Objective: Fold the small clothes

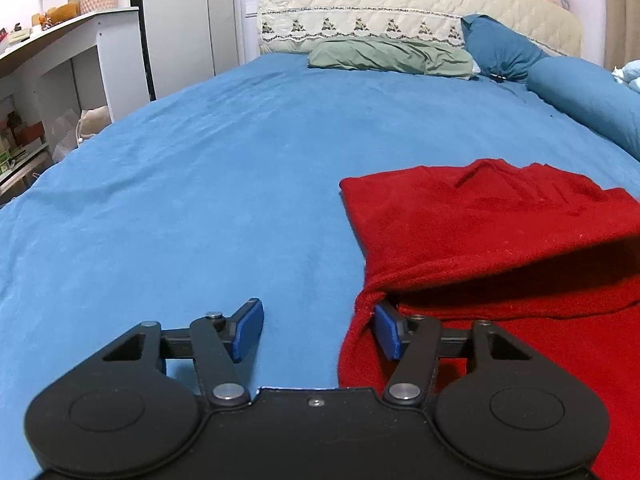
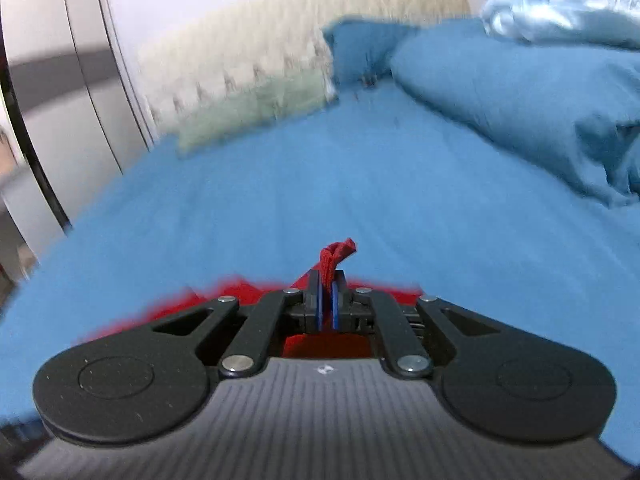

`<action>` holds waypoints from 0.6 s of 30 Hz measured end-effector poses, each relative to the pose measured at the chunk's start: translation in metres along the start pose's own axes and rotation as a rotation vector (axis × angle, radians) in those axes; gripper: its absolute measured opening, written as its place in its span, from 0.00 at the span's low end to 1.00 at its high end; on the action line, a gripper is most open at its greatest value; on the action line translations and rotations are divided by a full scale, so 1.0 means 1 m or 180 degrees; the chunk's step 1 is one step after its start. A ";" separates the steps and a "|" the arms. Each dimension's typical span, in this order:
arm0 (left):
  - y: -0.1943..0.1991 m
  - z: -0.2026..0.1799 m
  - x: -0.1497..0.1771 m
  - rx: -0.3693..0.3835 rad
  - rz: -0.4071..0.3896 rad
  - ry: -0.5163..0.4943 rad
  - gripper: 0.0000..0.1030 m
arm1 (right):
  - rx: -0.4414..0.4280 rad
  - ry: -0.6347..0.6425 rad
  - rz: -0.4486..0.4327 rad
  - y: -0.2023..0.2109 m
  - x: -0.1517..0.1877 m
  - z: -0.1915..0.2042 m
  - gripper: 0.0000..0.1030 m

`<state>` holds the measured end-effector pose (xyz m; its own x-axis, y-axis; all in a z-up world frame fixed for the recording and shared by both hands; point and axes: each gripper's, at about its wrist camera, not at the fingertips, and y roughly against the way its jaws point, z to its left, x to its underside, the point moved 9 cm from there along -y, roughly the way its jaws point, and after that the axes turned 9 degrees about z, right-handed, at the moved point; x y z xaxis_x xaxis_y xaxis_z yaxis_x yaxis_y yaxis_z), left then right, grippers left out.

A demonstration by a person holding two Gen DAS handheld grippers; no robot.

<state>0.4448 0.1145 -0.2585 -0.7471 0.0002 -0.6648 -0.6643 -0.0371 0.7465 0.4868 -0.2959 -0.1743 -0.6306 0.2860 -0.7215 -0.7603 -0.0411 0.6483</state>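
A red knit garment (image 1: pixel 492 240) lies on the blue bed sheet (image 1: pixel 200 184), right of centre in the left wrist view, with a fold lifted along its near side. My left gripper (image 1: pixel 318 332) is open at the garment's left edge; its right finger (image 1: pixel 386 330) sits under the lifted red fold, its left finger (image 1: pixel 248 328) over bare sheet. My right gripper (image 2: pixel 327 300) is shut on a bunched piece of the red garment (image 2: pixel 336 256), which sticks up between the blue pads; more red cloth hangs below it. The right wrist view is motion-blurred.
A green pillow (image 1: pixel 392 54) and blue pillows (image 1: pixel 504 46) lie at the cream headboard (image 1: pixel 400 8). A blue bolster (image 1: pixel 592 96) and a light blue quilt (image 2: pixel 560 4) lie at the right. A white shelf unit (image 1: pixel 60 60) stands left of the bed.
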 end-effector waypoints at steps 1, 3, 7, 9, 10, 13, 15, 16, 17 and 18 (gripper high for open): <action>0.001 0.000 0.001 0.0006 0.0017 -0.0006 0.60 | 0.0071 0.0032 0.0097 -0.007 0.010 -0.007 0.19; 0.004 -0.002 0.003 0.0011 0.0052 -0.0045 0.57 | 0.0150 0.0018 0.0250 -0.022 0.028 -0.021 0.19; 0.017 -0.006 0.008 0.0002 0.0093 -0.0193 0.49 | 0.0024 -0.0195 0.0212 -0.019 0.043 -0.034 0.22; 0.034 -0.015 0.005 0.0038 -0.0012 -0.0321 0.51 | 0.0087 -0.0057 0.0429 -0.023 0.060 -0.038 0.32; 0.044 -0.021 0.000 0.0131 -0.0103 -0.0360 0.58 | 0.0182 0.0044 0.0446 -0.019 0.066 -0.039 0.41; 0.065 -0.049 -0.019 0.0422 -0.0341 -0.0489 0.85 | 0.0235 0.0193 0.0088 0.005 0.067 -0.031 1.00; 0.059 -0.067 -0.027 0.0587 -0.0313 -0.0535 0.86 | 0.0139 0.0351 -0.0065 0.009 0.060 -0.014 1.00; 0.051 -0.075 -0.029 0.0673 -0.0237 -0.0506 0.86 | 0.0060 0.0454 -0.0042 0.003 0.059 -0.002 1.00; 0.041 -0.079 -0.029 0.0734 -0.0157 -0.0455 0.86 | 0.0016 0.0494 -0.0012 -0.001 0.060 0.004 1.00; 0.029 -0.082 -0.028 0.0774 -0.0057 -0.0380 0.85 | -0.0021 0.0520 0.0023 -0.007 0.061 0.010 1.00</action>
<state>0.4486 0.0315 -0.2204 -0.7232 0.1170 -0.6807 -0.6530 0.2052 0.7290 0.4550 -0.2688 -0.2202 -0.6525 0.1263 -0.7472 -0.7564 -0.0489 0.6523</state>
